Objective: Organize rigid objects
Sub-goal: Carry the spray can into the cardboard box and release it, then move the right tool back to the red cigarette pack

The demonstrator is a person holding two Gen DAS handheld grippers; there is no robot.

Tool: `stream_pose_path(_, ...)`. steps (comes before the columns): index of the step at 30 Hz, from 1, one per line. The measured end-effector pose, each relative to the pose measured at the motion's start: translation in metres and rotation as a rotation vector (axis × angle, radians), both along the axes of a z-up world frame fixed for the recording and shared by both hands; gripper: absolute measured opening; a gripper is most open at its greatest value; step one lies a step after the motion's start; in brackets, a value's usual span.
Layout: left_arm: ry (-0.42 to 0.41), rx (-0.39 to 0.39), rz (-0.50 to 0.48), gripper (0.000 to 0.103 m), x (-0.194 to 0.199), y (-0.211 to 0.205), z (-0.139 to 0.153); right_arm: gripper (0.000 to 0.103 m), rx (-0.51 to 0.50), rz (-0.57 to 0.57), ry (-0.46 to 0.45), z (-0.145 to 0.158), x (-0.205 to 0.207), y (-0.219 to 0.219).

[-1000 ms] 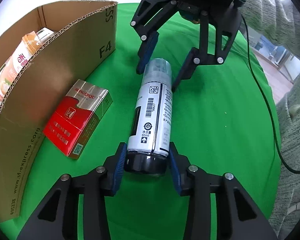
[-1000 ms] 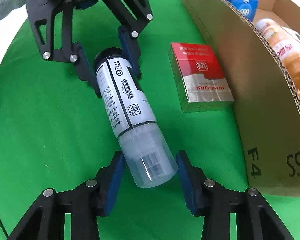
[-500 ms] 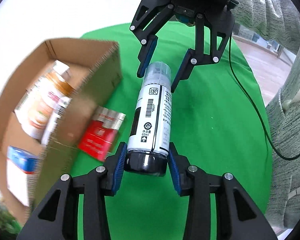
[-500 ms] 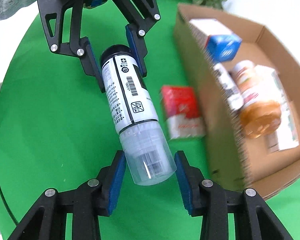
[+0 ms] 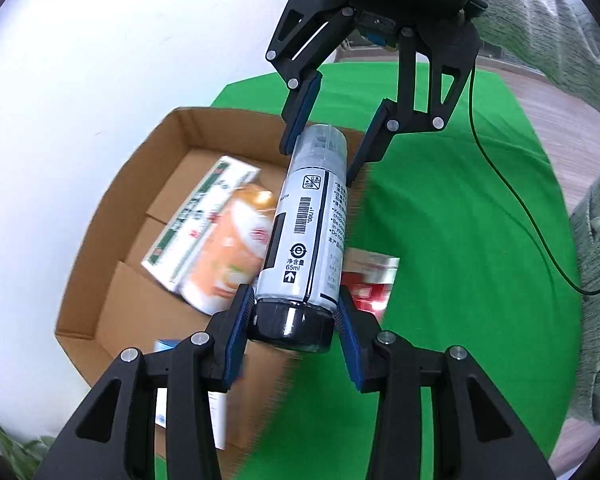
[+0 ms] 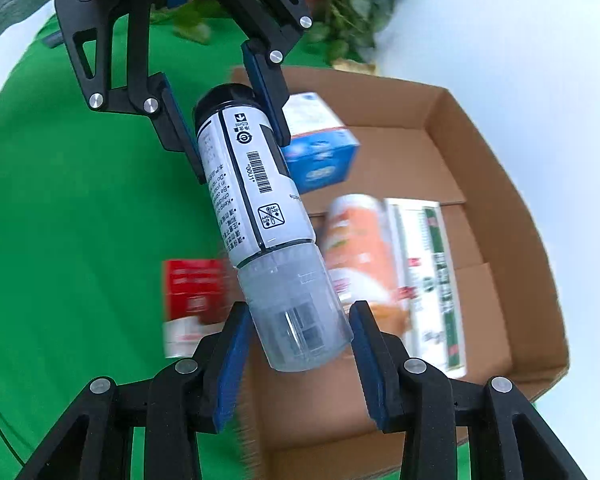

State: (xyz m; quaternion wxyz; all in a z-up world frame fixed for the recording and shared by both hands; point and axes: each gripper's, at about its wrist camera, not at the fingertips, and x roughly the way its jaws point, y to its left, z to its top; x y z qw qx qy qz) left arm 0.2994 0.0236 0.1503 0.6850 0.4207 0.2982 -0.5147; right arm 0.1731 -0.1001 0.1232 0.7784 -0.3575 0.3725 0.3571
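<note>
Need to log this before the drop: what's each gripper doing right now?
Left gripper: closed on the black base of the spray can.
Right gripper: closed on the same can's clear cap end.

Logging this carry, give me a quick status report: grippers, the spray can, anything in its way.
Left gripper clamps spray can at black base; right gripper at clear cap. Can in the air over cardboard box wall. Nothing blocking.

We carry 2 matte black grippers: the left gripper (image 5: 294,322) and the right gripper (image 6: 300,354) look alike. Each finger is an open triangular frame joined by silver round-headed screws, tipped with a ribbed blue pad (image 5: 236,342). A thin black cable (image 5: 512,196) trails from the right one. Our sleeve (image 5: 540,20) is grey-green knit.
</note>
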Motion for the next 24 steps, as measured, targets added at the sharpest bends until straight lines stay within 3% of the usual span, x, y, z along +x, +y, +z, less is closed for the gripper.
stream_pose_path(9,0.059,0.027,0.005,0.044,0.114,-0.016,-0.013,0.045,0.015,-0.062,0.076,-0.022,0.108,-0.022)
stream_pose_path(16,0.145,0.032,0.016,0.05,0.171,-0.024,-0.047,0.046,0.049,-0.119,0.151,-0.052,0.142,-0.03)
stream_pose_path(18,0.143,0.043,0.071,0.062,0.185,-0.026,-0.059,0.048,0.062,-0.145,0.138,-0.051,0.141,-0.033)
stream_pose_path(20,0.098,0.032,0.123,0.081,0.191,-0.026,-0.06,0.056,0.087,-0.161,0.124,-0.045,0.134,-0.038)
stream_pose_path(24,0.083,-0.098,0.177,0.092,0.185,-0.01,-0.027,0.056,0.151,-0.168,0.117,-0.024,0.104,-0.043)
